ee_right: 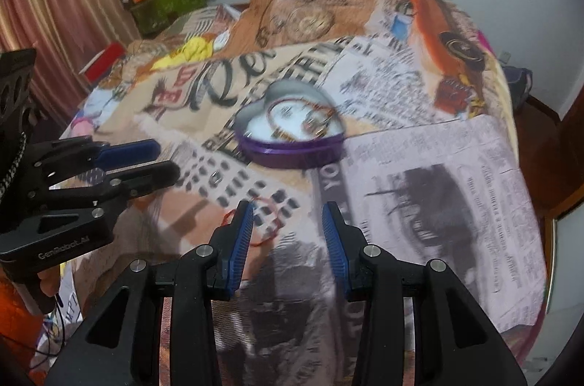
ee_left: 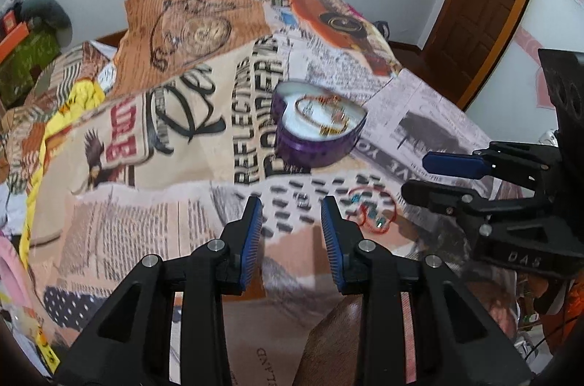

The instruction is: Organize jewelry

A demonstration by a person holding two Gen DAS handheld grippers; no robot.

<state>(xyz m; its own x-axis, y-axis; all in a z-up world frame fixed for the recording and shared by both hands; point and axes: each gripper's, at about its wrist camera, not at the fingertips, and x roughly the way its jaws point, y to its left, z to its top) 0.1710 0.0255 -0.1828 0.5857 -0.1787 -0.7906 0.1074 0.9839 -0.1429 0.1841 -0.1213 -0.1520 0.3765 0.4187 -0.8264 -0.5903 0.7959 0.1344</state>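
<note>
Left wrist view: I am hovering both grippers, left gripper (ee_left: 292,214) and right gripper (ee_right: 288,222), jaws wide and empty. Red bracelet (ee_left: 372,209) and small ring (ee_left: 302,200) are lying just before the purple heart tin (ee_left: 314,149). Risk: pinching printed cloth (ee_left: 146,222) with the thin ring.

Cloth (ee_left: 189,145) print reads "REFLECTING" and "POWER" in big block letters, partly blurred. Left hand-held gripper (ee_right: 168,163) body is marked "GenRobot.AI". Right hand-held gripper (ee_left: 416,178) body is marked "DAS".
</note>
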